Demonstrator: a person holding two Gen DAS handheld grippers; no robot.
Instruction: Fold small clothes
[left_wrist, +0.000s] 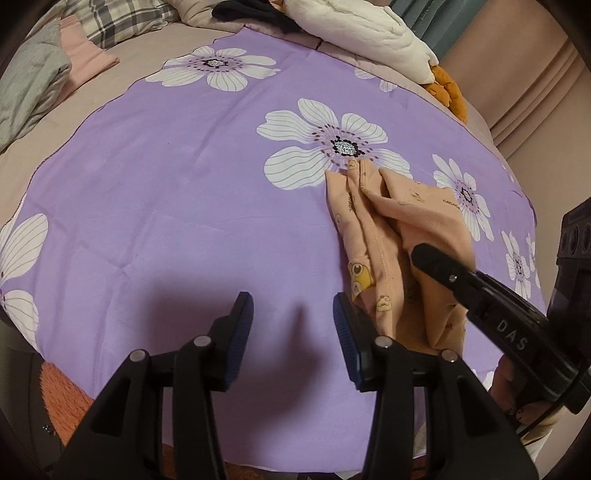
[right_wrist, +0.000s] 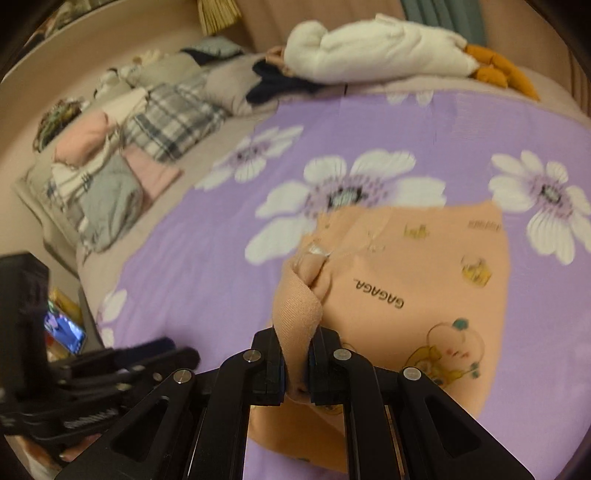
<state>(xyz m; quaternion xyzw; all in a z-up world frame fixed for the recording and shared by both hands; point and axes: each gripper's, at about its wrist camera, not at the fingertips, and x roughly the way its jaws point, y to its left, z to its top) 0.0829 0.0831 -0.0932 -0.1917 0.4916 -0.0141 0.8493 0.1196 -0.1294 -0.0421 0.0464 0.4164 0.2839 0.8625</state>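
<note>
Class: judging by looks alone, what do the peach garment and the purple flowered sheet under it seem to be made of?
Peach garment: probably soft cotton knit, matte; fine ribbing shows where the right tongs pinch it.
Purple flowered sheet: likely smooth woven fabric, printed, faint sheen; fibre unclear.

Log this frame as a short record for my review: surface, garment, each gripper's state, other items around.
surface: purple floral sheet
garment: peach printed garment, bunched, partly lifted
right gripper: shut on a fold of the garment
left gripper: open, nothing between its pads, beside the garment
background: white plush toy, plaid cloth, grey and pink clothes pile
</note>
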